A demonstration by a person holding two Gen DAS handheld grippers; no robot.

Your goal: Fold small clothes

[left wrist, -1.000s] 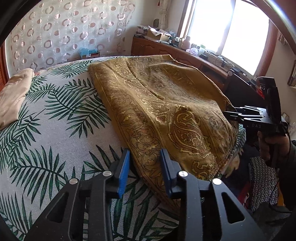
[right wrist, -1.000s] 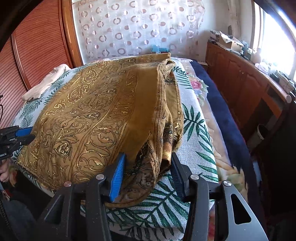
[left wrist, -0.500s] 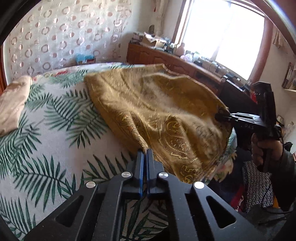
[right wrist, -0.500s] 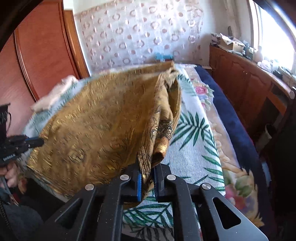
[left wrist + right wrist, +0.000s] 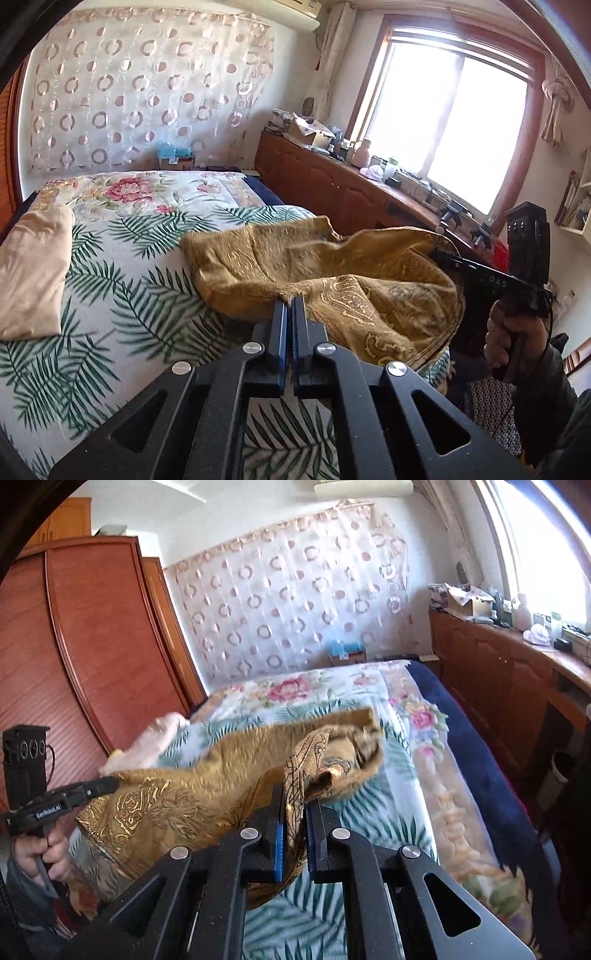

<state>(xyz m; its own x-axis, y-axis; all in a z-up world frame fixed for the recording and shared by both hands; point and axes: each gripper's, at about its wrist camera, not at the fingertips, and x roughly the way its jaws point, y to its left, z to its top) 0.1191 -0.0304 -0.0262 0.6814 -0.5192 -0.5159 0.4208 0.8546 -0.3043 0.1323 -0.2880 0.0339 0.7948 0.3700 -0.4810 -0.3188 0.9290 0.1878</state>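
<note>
Cloth: the gold patterned cloth (image 5: 321,273) is hanging over the bed (image 5: 122,295), its near edge lifted, its far end lying on the cover.
Left gripper: the left gripper (image 5: 289,314) is pinching one near corner tight.
Right gripper: the right gripper (image 5: 293,812) is squeezing the other near corner, cloth bunching between its pads.
Doing it well: I think both corners should be going forward together, level and pulled flat, so the fold is landing neat.
Nearby: a beige pillow (image 5: 31,273) is lying to the side.
</note>
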